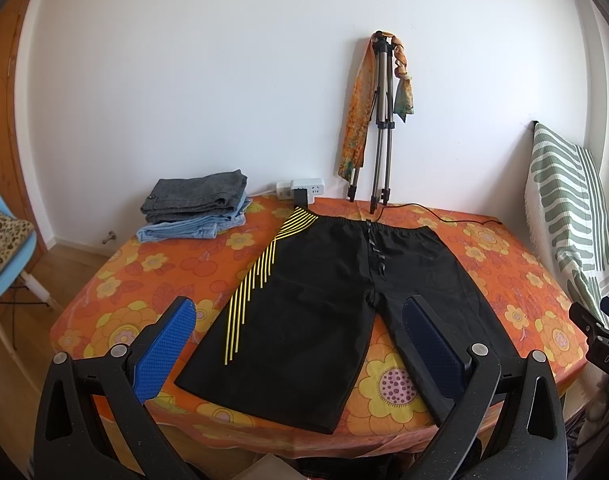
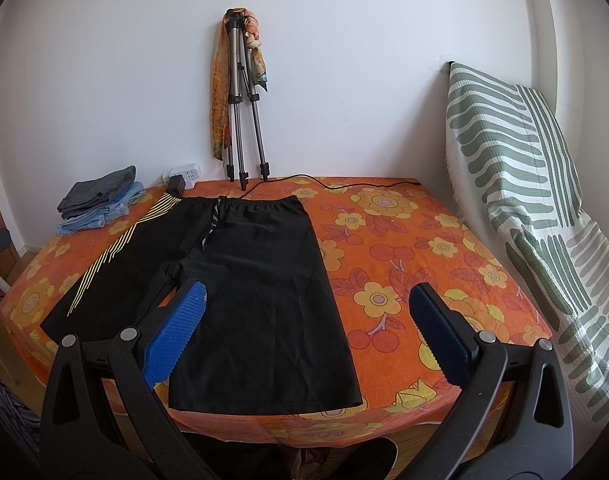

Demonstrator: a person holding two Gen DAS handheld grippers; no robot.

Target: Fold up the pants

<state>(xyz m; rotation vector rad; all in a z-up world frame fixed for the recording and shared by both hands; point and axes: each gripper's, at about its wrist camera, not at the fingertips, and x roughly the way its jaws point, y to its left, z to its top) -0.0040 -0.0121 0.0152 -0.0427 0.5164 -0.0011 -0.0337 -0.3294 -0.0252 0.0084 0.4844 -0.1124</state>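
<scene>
The black pants (image 1: 332, 288) lie flat and unfolded on the orange flowered table (image 1: 516, 280), waistband toward the wall, both legs spread toward the near edge. Yellow stripes (image 1: 256, 280) slant down the left leg; a patterned drawstring hangs from the waist's middle. Left of the pants sits a stack of folded clothes (image 1: 196, 210). The left gripper (image 1: 300, 344) hovers spread wide, holding nothing, over the pants' left leg; the right gripper (image 2: 308, 328) is likewise released above the right leg.

White letters "DAS" on black device (image 1: 608, 354) at right edge of left wrist view
</scene>
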